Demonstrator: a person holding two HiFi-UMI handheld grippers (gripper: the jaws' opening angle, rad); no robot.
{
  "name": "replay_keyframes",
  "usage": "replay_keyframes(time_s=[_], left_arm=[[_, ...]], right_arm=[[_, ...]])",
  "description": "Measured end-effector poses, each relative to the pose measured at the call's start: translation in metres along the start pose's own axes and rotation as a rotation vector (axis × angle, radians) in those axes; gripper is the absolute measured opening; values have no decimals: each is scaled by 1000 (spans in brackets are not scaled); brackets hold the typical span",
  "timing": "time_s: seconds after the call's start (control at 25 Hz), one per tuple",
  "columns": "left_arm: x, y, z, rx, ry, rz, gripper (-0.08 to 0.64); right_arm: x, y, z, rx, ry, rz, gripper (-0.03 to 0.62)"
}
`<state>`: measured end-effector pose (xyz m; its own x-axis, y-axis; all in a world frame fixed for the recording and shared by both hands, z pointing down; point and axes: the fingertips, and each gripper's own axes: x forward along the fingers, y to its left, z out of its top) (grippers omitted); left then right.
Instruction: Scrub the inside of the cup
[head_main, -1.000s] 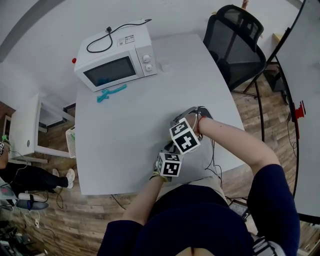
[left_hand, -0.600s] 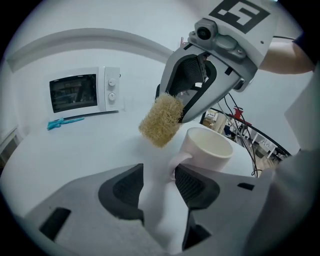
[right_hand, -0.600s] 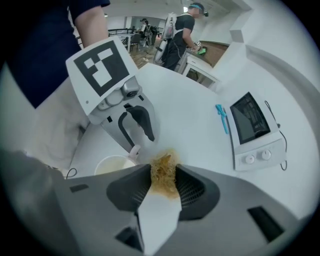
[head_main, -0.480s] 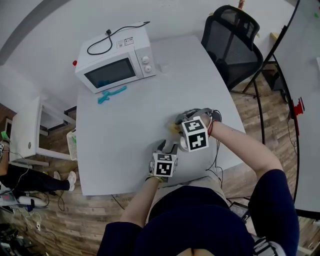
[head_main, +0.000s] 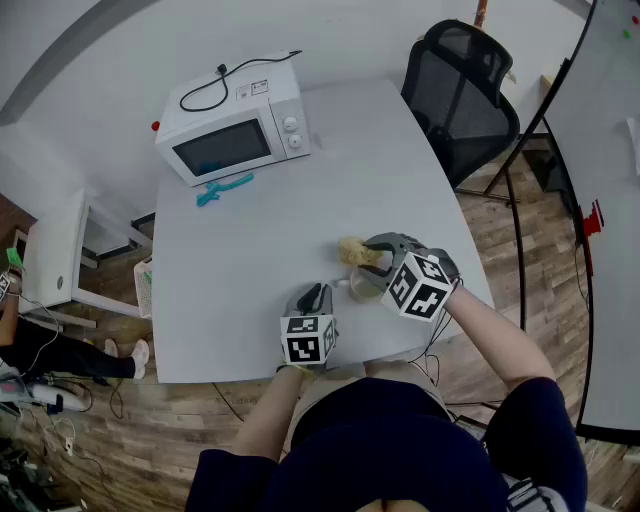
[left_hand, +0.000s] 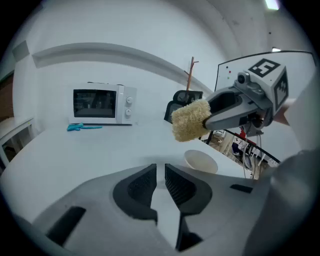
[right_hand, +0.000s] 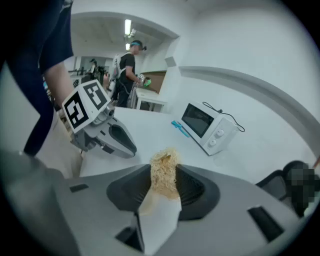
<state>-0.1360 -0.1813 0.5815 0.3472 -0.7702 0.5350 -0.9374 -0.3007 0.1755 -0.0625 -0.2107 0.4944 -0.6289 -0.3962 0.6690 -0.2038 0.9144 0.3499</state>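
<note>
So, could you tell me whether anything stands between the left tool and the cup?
Nothing visible does. The cup stands on bare table just ahead of the left tool, whose jaws have just been closing with nothing between them. The sponge in the right tool hangs higher up, off that path.

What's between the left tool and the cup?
Only bare table, as the left gripper view shows. The left tool, its jaws just closed further with nothing between them, faces the cup; the right tool holds the scrubber above.
</note>
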Motion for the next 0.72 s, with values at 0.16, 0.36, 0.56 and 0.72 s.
replay_keyframes(time_s=[0.16,0.36,0.56,0.72], left_arm=[[-22,-7,8,-41,-35,31,46],[-47,-33,9,-61,-57,41,32],[-75,-73,5,-77,-92,42,20],[-98,-105,1,-108,-122,33,18]], right_arm=[[-32,5,-5,183,-114,-54,156],[-76,20,-10,341,-244,-111,156],[-123,48,-17,399,-323,-148,158],[-157,79,-23,441,-370,-139,158]])
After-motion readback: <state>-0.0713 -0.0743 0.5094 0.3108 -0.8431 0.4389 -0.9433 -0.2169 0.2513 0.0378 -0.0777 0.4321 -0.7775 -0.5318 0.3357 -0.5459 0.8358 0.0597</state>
